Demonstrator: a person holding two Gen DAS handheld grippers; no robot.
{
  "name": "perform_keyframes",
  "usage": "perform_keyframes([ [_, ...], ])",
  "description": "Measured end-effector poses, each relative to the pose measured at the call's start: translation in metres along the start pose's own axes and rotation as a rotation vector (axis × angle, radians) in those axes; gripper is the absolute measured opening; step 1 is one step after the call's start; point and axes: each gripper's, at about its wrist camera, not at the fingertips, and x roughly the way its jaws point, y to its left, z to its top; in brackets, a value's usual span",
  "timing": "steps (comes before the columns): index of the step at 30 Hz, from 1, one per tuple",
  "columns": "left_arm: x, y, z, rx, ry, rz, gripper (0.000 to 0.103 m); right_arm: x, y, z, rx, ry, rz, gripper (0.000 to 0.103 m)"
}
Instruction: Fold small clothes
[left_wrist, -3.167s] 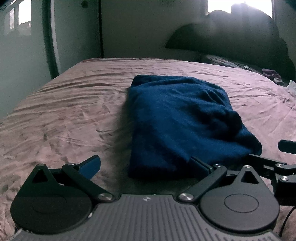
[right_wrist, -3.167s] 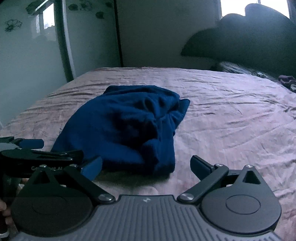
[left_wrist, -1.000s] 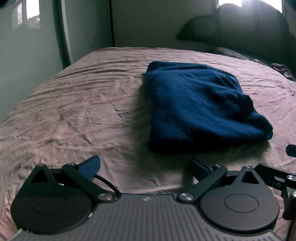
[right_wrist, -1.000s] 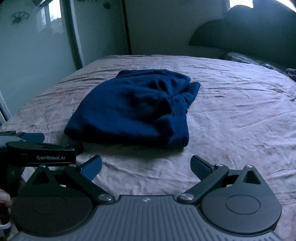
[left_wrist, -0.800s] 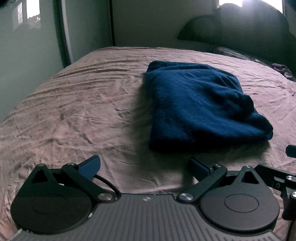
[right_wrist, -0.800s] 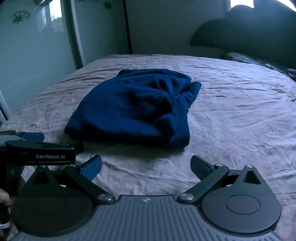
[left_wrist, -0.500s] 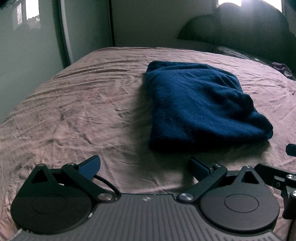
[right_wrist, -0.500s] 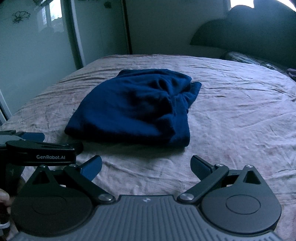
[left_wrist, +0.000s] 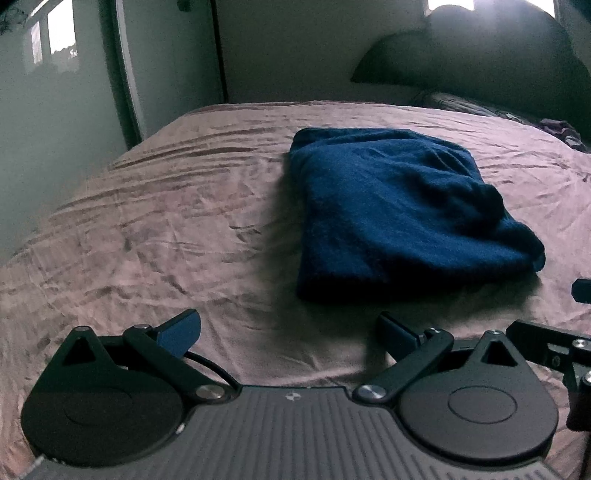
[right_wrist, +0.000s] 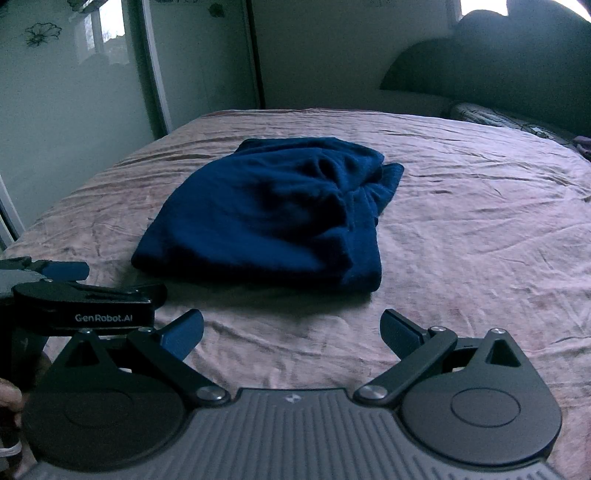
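- The blue garment (left_wrist: 399, 210) lies on the pink bedsheet (left_wrist: 166, 229), ahead of both grippers and touching neither. It appears already folded into a thick rectangle.
- The left gripper (left_wrist: 288, 332) has its fingers spread wide and holds nothing. The right gripper (right_wrist: 291, 330) is likewise spread and empty.
- Judged step: check the fold and, if needed, tidy it. The right side of the bundle is bunched and lumpy, with a loose flap protruding at the far right corner (right_wrist: 388, 177).
- To correct, approach low along the sheet, pinch only the loose flap, and tuck it under the top layer.
- Steady the left edge with the other gripper so the stack does not slide.
- Avoid catching the bedsheet in the pinch.
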Motion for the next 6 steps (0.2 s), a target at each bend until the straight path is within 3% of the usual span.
perform_keyframes([
  [6,0.0003,0.0002,0.001,0.008,-0.009,0.001,0.102,0.0015,0.0004,-0.0002,0.006,0.002,0.01,0.103],
])
